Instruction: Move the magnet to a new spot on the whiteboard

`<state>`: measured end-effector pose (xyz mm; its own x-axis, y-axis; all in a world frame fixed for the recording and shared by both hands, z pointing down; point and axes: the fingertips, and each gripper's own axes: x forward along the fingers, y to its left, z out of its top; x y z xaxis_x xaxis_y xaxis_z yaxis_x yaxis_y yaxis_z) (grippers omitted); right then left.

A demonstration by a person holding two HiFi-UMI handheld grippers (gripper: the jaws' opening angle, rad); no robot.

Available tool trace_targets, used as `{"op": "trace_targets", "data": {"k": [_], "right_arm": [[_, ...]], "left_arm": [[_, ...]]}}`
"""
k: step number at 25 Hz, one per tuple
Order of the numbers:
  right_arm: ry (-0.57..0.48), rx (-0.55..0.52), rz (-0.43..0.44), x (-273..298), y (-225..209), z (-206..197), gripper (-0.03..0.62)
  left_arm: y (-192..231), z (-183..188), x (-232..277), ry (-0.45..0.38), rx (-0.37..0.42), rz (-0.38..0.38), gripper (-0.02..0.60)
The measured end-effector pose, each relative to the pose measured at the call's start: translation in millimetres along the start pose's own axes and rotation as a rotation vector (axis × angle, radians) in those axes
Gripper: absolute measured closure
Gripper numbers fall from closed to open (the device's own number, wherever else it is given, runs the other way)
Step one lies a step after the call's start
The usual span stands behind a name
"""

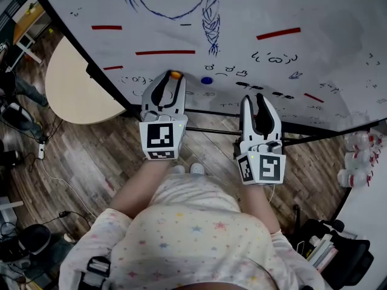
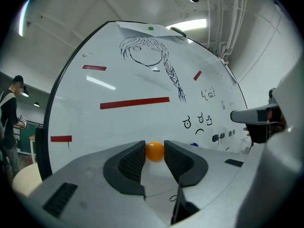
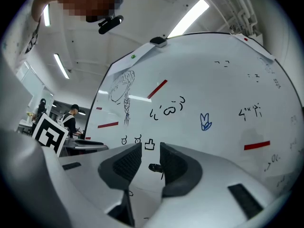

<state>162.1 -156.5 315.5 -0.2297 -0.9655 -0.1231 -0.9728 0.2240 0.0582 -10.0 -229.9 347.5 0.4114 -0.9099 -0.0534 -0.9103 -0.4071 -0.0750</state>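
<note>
A small round orange magnet [image 2: 155, 151] sits between the tips of my left gripper [image 2: 155, 148], and both pads press on it. In the head view the same magnet [image 1: 175, 75] shows at the tip of the left gripper [image 1: 171, 76], right at the whiteboard [image 1: 254, 17] near its lower edge. My right gripper [image 1: 254, 98] points at the board further right. In the right gripper view, the right gripper [image 3: 151, 148] is open, with a narrow gap and only black marker doodles behind it.
A blue magnet [image 1: 207, 80] sticks to the board just right of the orange one. Red strips [image 1: 165, 52] and drawings cover the board. The black stand bar [image 1: 211, 112] runs below it. A beige round table [image 1: 72, 83] is at the left and white bottles [image 1: 357, 156] at the right.
</note>
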Motion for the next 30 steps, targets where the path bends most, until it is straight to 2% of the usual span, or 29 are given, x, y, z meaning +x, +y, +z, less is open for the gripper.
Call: {"op": "trace_targets", "data": {"k": [5, 10, 16, 30], "right_arm": [[-0.008, 0.001, 0.004, 1.2, -0.2, 1.4, 0.476], [-0.009, 0.005, 0.005, 2.2, -0.3, 1.3, 0.476], [-0.007, 0.007, 0.006, 3.4, -0.4, -0.4, 0.476], [-0.012, 0.008, 0.003, 6.2, -0.1, 0.0, 0.477]], "left_arm": [[8.1, 6.7, -0.6, -0.015, 0.003, 0.018, 0.462], [19.4, 29.2, -5.4, -0.074, 0.052, 0.055, 0.462], [27.6, 32.3, -3.1, -0.078, 0.055, 0.083, 0.462], [24.1, 33.1, -2.3, -0.091, 0.051, 0.064, 0.462]]}}
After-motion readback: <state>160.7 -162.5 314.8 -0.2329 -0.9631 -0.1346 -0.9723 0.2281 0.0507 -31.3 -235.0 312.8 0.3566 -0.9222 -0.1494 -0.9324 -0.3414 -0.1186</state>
